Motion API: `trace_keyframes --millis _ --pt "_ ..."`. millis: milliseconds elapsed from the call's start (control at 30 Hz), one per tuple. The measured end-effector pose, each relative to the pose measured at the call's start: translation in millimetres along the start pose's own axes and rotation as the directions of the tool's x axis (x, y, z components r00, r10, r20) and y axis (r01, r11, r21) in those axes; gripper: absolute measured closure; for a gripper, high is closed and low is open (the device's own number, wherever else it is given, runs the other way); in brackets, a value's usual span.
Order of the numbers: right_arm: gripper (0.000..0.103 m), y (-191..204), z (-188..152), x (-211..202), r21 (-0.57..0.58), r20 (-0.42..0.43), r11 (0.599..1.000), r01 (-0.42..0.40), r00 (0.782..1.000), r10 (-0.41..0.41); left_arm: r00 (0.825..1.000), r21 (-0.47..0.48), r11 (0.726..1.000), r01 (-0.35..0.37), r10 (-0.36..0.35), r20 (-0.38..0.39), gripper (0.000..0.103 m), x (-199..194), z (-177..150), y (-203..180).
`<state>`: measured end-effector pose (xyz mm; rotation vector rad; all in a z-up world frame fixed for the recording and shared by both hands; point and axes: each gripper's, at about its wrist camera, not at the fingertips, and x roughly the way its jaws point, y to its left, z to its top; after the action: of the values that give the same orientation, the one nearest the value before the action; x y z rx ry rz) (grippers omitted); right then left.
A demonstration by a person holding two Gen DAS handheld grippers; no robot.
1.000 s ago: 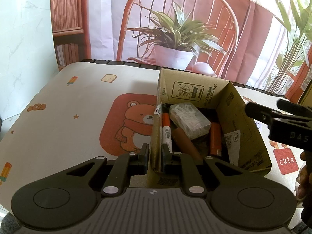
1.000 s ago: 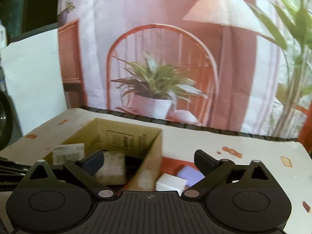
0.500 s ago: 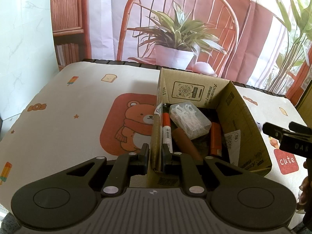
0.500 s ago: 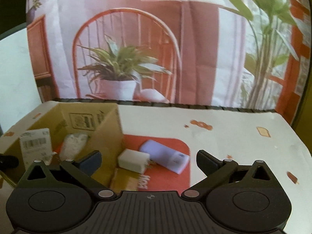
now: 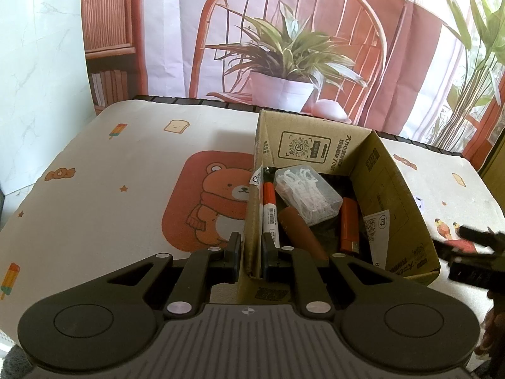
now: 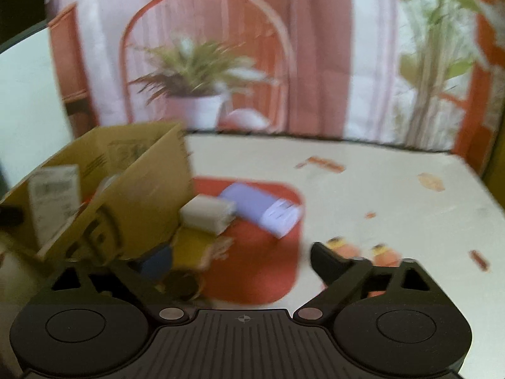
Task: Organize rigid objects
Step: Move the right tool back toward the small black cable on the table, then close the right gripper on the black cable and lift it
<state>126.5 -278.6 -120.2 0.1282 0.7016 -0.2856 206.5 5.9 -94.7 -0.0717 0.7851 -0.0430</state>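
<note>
Left gripper (image 5: 249,246) is clamped on the near wall of the cardboard box (image 5: 394,195), one finger inside and one outside. Just beyond the inside finger sit a marker (image 5: 269,208), a clear case (image 5: 307,194) and an orange lighter (image 5: 349,224). Right gripper (image 6: 240,262) has just been closing, fingers apart with nothing pinched; ahead of them, beside the box, a white block (image 6: 206,213) and a purple box (image 6: 262,208) lie on the surface (image 6: 394,195).

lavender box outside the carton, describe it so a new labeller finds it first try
Start at the open cardboard carton standing on the printed table cover. Just outside its wall, on the red patch of the cover, several small things lie together. The lavender box is the flat one farthest from the carton, with a white printed end; the white block and yellow item beside it are not lavender.
</note>
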Motion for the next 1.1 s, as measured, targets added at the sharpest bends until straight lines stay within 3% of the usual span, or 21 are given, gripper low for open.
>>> trace_keyframes --millis 133,533,967,1033,1100 --pt "0.037 8 -6 7 -0.02 -0.047 0.998 -0.054 0.998 0.053 1.0 0.0 1.0 -0.001 0.001 0.0 0.088 0 0 0" --pt "0.049 23 -12 26 -0.069 -0.12 0.992 -0.11 0.988 0.101 1.0 0.0 1.0 -0.001 0.001 0.0 0.088 1 -2 1" --pt "0.075 7 -16 22 -0.072 -0.124 0.997 -0.035 0.992 0.026 1.0 0.001 1.0 -0.001 0.001 0.0 0.088 1 -2 1" --pt "0.084 1 -18 22 -0.065 -0.128 0.998 -0.009 0.992 0.0 1.0 0.002 1.0 -0.001 0.001 0.0 0.088 1 -2 1" --pt "0.084 -6 -19 22 -0.049 -0.126 0.999 0.001 0.992 -0.007 1.0 0.001 1.0 -0.001 0.001 0.0 0.088 1 -2 1"
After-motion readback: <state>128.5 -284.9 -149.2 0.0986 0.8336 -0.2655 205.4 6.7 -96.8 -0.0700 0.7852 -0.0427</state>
